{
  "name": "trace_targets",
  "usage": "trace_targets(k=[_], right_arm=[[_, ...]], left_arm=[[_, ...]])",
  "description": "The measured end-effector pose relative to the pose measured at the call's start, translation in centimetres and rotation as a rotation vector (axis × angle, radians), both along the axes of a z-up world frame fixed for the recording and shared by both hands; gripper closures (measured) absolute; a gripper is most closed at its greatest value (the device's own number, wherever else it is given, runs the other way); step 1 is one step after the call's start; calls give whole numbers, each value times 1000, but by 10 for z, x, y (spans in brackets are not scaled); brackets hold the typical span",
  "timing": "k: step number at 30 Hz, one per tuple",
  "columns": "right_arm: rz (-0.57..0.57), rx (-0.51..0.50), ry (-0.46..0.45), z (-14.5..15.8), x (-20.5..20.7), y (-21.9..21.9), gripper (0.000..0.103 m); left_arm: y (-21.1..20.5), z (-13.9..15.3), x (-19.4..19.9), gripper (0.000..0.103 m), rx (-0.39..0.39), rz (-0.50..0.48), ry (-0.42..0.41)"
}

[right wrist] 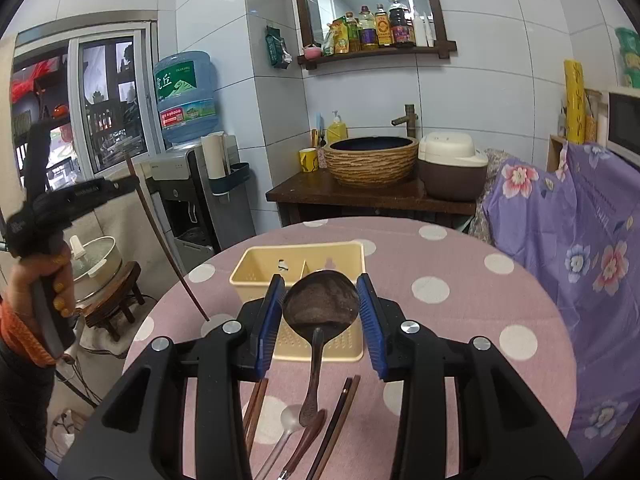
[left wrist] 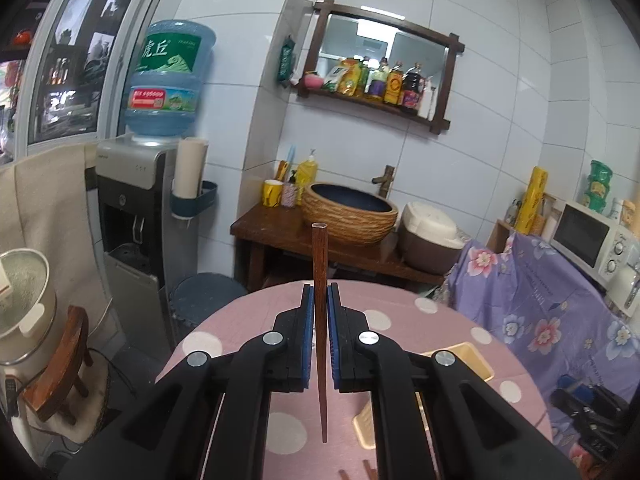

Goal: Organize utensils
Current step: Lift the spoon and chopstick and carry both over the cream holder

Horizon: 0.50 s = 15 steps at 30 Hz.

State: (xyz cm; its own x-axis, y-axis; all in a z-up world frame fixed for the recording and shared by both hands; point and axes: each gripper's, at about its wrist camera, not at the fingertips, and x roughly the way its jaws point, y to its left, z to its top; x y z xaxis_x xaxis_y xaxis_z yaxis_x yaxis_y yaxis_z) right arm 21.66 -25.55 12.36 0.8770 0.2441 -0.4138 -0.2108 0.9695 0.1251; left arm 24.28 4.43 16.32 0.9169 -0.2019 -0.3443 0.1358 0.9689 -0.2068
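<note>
Chopstick (left wrist: 320, 280), dark wood, is clamped upright in my left gripper (left wrist: 320, 300), jaws closed on it above the counter (left wrist: 248, 320). My right gripper (right wrist: 320, 312) hovers part-open around a dark ladle (right wrist: 320, 300), whether touching I cannot tell, just before the cream utensil basket (right wrist: 256, 264), compartments apparently empty.

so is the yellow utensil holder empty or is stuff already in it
Looks empty: the right wrist view shows bare compartments in the yellow holder; the part behind the ladle is hidden.

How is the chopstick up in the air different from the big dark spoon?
The chopstick is thin and straight; the dark spoon has a wide round bowl. The chopstick is pinched tight in the left gripper, lifted above the table; the spoon sits between the right gripper's apart jaws, over the yellow basket. Both look brown and wooden.
</note>
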Motion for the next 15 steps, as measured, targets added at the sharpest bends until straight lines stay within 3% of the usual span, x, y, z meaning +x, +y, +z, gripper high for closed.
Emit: trace_targets(k=[9,15], right_arm=[[-45,5,-112,72,45,9,65],[-69,10,-103,73,72,13,65]], left_arm=[[-44,75,-6,95,-24,-77,-122],[-73,62,10,95,-12,-86,-112]])
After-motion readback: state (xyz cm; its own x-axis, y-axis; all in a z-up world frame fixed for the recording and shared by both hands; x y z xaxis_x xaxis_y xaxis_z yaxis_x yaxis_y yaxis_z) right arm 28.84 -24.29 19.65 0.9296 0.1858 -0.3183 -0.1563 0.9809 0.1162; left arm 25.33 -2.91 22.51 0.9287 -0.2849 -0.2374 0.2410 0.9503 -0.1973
